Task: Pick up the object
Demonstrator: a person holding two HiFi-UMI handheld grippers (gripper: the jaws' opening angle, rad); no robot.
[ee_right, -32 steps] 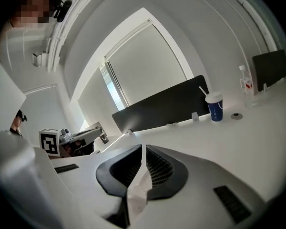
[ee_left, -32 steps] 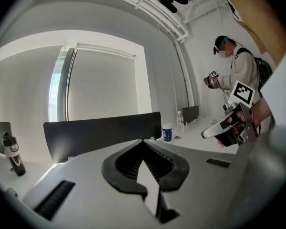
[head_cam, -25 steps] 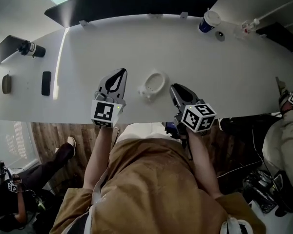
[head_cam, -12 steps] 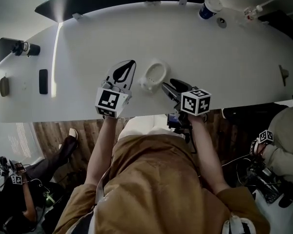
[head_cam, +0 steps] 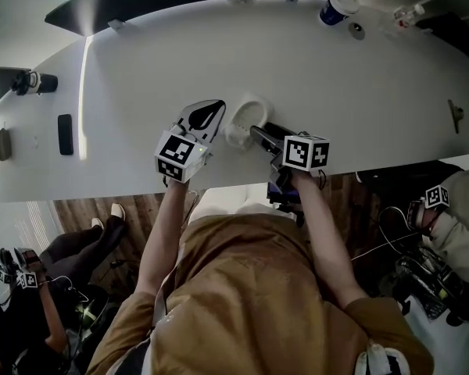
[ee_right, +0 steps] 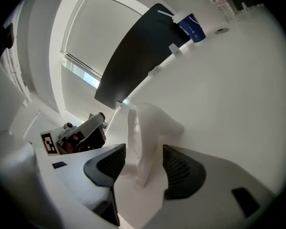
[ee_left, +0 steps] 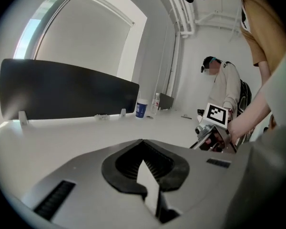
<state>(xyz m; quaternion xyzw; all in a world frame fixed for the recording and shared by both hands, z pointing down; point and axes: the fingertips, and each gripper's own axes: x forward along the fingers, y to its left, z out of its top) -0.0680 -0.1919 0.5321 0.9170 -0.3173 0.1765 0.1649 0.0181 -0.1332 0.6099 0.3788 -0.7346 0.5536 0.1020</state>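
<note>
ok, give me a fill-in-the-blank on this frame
1. The white object stands between the jaws of the ___ gripper.
2. The left gripper has its jaws ___.
3. The cup at the far edge of the table is mostly ___.
Missing: right; shut; blue.
The right gripper has just been opening its jaws.

Long white table [head_cam: 359, 108] here: a white moulded object [head_cam: 246, 119] sits near its front edge, a flat black slab [head_cam: 65, 133] far left, a blue-and-white cup [head_cam: 333, 10] at the back, near a dark panel [head_cam: 180, 5].
</note>
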